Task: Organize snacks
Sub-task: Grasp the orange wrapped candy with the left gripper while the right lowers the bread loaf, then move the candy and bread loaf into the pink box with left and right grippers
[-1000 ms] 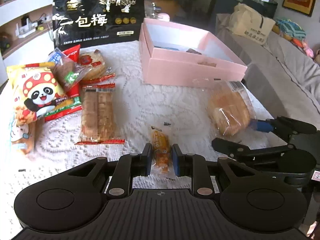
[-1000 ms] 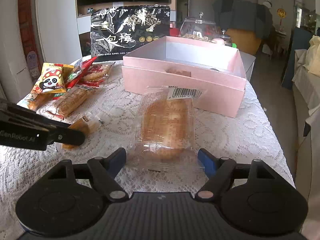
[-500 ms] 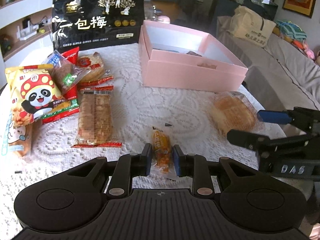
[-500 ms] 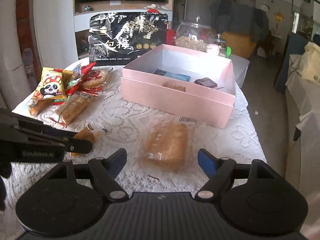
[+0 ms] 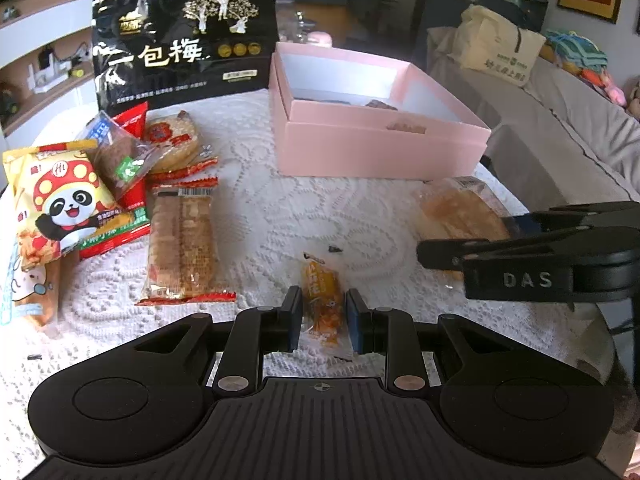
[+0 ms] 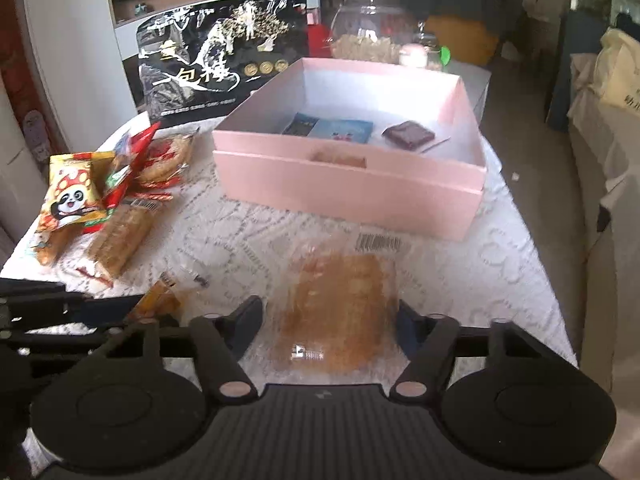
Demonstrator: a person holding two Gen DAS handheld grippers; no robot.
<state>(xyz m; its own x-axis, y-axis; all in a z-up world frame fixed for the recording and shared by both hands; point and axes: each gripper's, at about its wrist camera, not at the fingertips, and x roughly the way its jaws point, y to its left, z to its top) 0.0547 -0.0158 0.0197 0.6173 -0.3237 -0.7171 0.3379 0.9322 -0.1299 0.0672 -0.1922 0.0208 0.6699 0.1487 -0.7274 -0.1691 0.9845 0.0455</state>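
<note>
My left gripper (image 5: pixel 322 320) is shut on a small orange snack packet (image 5: pixel 322 304), also visible in the right wrist view (image 6: pixel 162 300). My right gripper (image 6: pixel 328 324) is open, its fingers on either side of a clear-wrapped bread bag (image 6: pixel 340 304), which also shows in the left wrist view (image 5: pixel 460 212). An open pink box (image 5: pixel 380 148) stands at the back right; it (image 6: pixel 352 188) holds a blue packet (image 6: pixel 340 130) and a dark brown piece (image 6: pixel 408 134).
On the left lie a panda snack bag (image 5: pixel 56 200), a long biscuit pack (image 5: pixel 182 240) and red-wrapped snacks (image 5: pixel 168 140). A big black bag (image 5: pixel 184 40) stands at the back. A glass jar (image 6: pixel 372 36) is behind the box. The table edge drops off on the right.
My right gripper rose, then came down forward around the bread bag. My left gripper stays shut on the orange packet and has moved little.
</note>
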